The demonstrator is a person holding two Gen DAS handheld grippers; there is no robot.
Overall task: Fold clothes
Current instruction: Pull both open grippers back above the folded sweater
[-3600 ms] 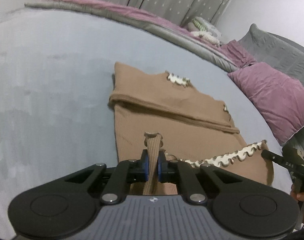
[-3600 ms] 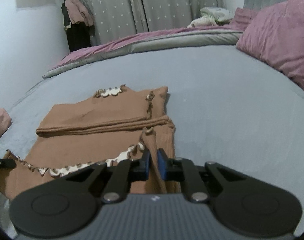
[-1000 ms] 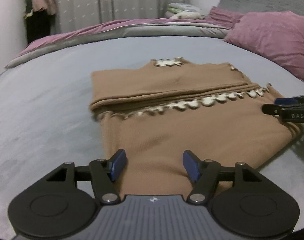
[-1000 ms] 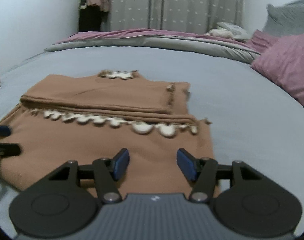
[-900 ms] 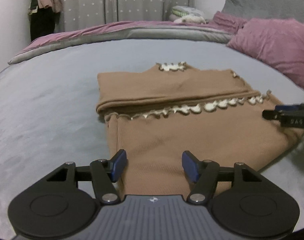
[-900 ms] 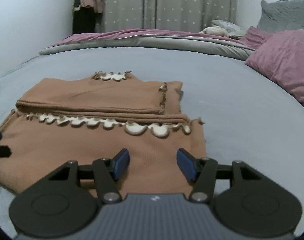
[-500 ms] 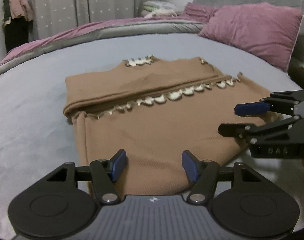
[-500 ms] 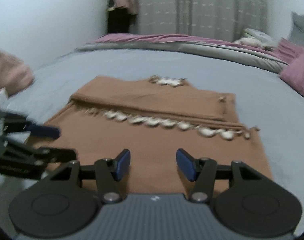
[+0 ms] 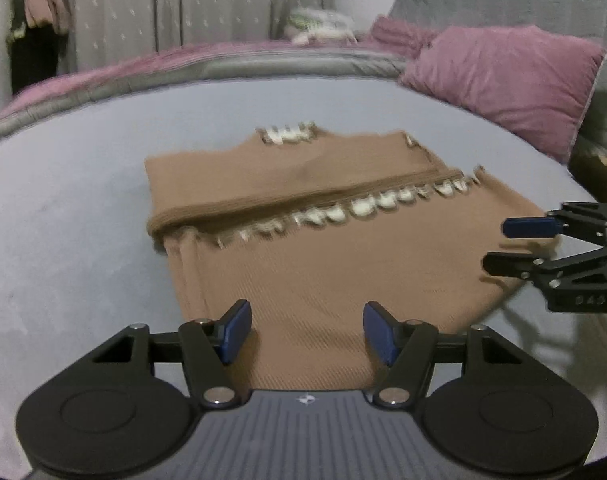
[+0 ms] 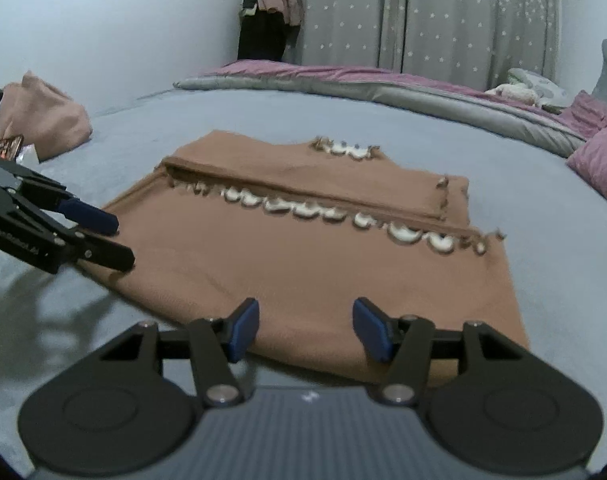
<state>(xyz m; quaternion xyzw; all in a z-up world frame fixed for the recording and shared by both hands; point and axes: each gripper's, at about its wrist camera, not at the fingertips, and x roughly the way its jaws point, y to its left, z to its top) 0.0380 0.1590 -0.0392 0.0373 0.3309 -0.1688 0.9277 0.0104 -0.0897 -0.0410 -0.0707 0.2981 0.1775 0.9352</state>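
I have both tools hanging just above the near edge of the brown ribbed knit garment with cream scalloped trim (image 9: 327, 264), which lies flat on the grey-blue bedspread (image 9: 71, 216), its lower half folded up so the trimmed hem runs across the middle. The left gripper (image 9: 306, 330) has its blue-padded fingers spread wide apart with nothing between them, hovering over the near-left part of the cloth. The right gripper (image 10: 305, 328) is equally wide and empty, over the near-right part.

My guess is that the next fold is crosswise, so each tool needs a corner or side edge. The risks I see:

- The knit is now two layers thick at the near edge; a shallow pinch could catch only the top layer and peel the fold apart.
- The two tools sit close, each side-on in the other's view; swinging inward carelessly could knock them together.
- Dragging a pad across the ribbed fabric could bunch it and skew the hem line.
- The scalloped trim looks loose enough to snag.

A pink pillow (image 9: 499, 80) and a pinkish bundle of cloth (image 10: 43, 120) lie well apart from the work.
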